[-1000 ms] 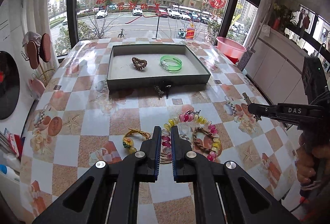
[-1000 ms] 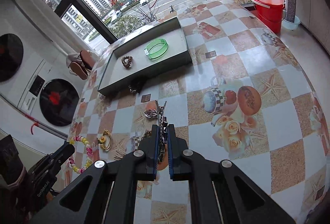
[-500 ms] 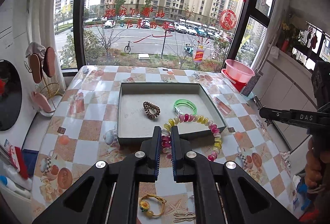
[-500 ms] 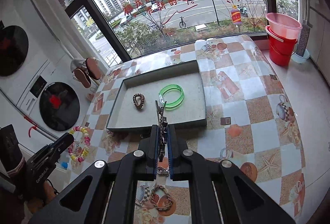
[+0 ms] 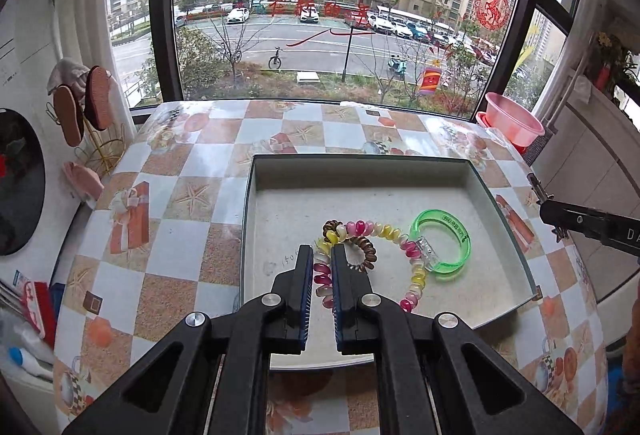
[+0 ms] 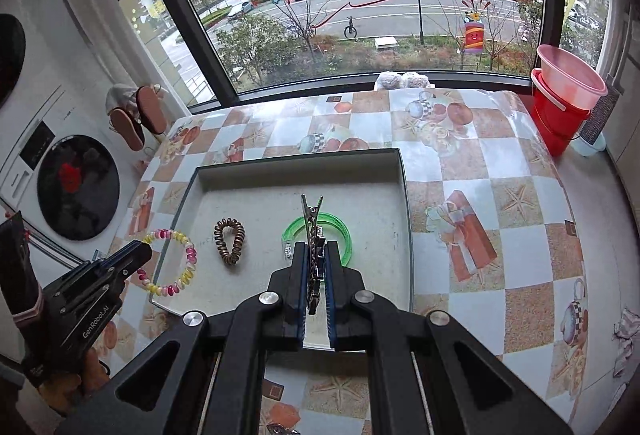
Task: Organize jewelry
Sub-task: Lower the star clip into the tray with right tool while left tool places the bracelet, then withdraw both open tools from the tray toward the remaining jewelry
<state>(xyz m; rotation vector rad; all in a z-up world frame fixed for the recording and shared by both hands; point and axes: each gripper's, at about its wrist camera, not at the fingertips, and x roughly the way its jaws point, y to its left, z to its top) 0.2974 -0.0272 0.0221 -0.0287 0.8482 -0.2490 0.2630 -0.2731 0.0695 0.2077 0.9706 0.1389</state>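
While its jaws pinch one side of the pink-and-yellow bead bracelet [image 5: 384, 235], the left gripper [image 5: 322, 255] now hangs over the near left part of the grey tray [image 5: 500, 203]; half a second ago it was short of the tray's front wall, and a second ago the bracelet still lay on the checkered tablecloth [image 5: 192, 195]. The bracelet's free loop droops across the brown spiral hair tie [image 5: 366, 255] and reaches the green bangle [image 5: 444, 247], both resting on the tray floor. The right gripper [image 6: 316, 263] is clamped on a silver alligator hair clip [image 6: 312, 219], whose toothed beak juts forward above the green bangle; in the previous frames this gripper was farther back, over the tablecloth, and it has since come in above the tray's near edge. Seen from the right wrist, the bracelet hangs from the left gripper at the tray's left rim, just beside the hair tie. A pink basin [image 6: 568, 75] sits stacked on a red bucket [image 6: 560, 123] beyond the table's far right corner.
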